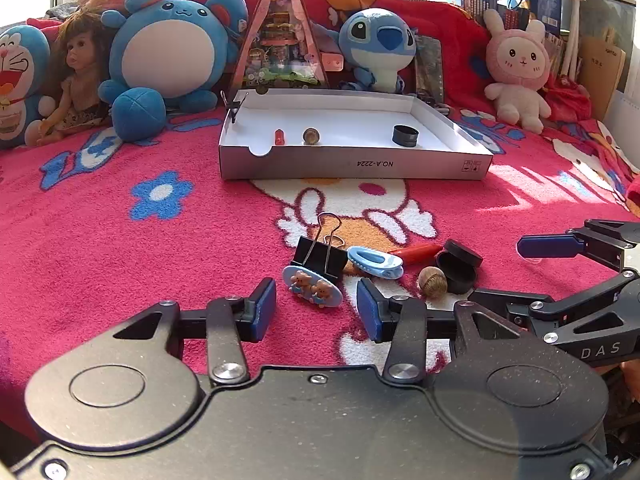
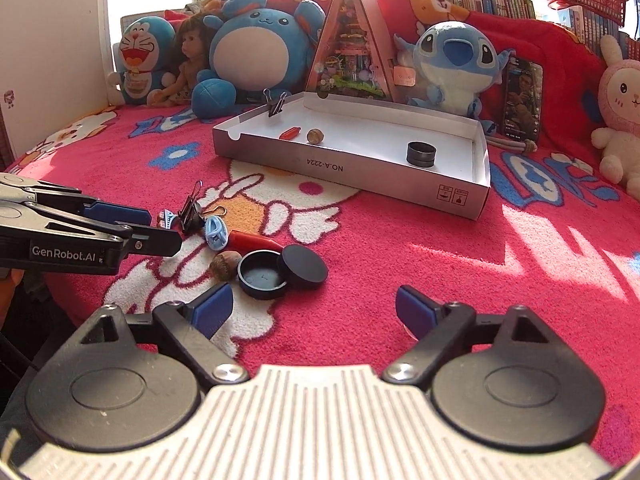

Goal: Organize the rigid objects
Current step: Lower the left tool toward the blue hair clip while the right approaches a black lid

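Note:
A small heap lies on the pink blanket: an oval bear hair clip (image 1: 312, 286), a black binder clip (image 1: 320, 258), a light blue hair clip (image 1: 374, 260), a red piece (image 1: 416, 252), a brown acorn-like ball (image 1: 432, 282) and a black round case (image 2: 262, 274) with its lid (image 2: 304, 267) leaning on it. My left gripper (image 1: 316, 308) is open, its blue pads either side of the bear clip's near end without touching. My right gripper (image 2: 314, 308) stands open and empty just short of the black case. The white box (image 1: 352, 166) lies beyond.
The box holds a red piece (image 1: 279, 137), a brown ball (image 1: 311, 136) and a black ring (image 1: 405, 135); a binder clip (image 1: 233, 106) grips its left wall. Plush toys, a doll and a triangular display line the back. A phone (image 2: 522, 98) leans at the right.

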Demonstrator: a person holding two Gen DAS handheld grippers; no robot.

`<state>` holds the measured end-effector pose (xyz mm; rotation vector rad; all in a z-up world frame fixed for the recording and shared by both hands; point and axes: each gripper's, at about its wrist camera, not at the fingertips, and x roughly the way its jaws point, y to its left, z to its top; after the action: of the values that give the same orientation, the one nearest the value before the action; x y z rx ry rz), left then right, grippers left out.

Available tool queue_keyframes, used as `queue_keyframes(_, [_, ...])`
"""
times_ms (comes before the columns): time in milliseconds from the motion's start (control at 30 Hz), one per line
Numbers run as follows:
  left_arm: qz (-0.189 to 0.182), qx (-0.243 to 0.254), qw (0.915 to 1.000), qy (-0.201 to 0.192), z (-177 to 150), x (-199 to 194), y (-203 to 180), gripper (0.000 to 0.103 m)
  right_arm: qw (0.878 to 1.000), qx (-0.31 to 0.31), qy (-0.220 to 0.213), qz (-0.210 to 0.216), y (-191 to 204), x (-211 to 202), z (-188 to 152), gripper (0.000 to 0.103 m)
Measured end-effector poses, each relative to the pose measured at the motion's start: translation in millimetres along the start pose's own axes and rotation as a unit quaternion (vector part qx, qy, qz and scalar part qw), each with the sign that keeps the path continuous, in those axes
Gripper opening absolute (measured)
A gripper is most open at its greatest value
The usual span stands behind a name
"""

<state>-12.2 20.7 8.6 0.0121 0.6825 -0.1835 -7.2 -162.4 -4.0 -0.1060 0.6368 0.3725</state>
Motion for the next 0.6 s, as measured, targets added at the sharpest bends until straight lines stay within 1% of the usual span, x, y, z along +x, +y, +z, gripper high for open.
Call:
queue_keyframes(67, [0.007, -0.004, 1.0, 0.001, 0.3, 2.0, 3.8, 0.043, 1.0, 0.004, 0.007, 0.013, -0.2, 0.9, -0.5, 0.083])
queue_keyframes(133, [0.014, -0.008, 0.9999, 0.002, 0.7, 3.4, 7.4, 0.042, 1.0, 0.014, 0.01, 0.021, -1.8, 2.3, -0.8, 0.08])
queue_keyframes(233, [0.024, -0.012, 0.9996, 0.003, 1.8, 5.4, 10.1, 0.033, 1.0, 0.027, 0.007, 0.015, -5.0, 2.9, 0.3, 0.077])
queue_keyframes(433, [0.025, -0.019, 0.9995, 0.0, 3.8, 7.1, 11.9, 0.03, 0.999, 0.037, 0.0, -0.008, -10.0, 5.0, 5.4, 0.076])
queue_keyframes(600, [0.034, -0.025, 0.9991, 0.001, 5.2, 8.6, 12.7, 0.03, 0.998, 0.058, -0.005, -0.031, -17.9, 7.2, 9.0, 0.076])
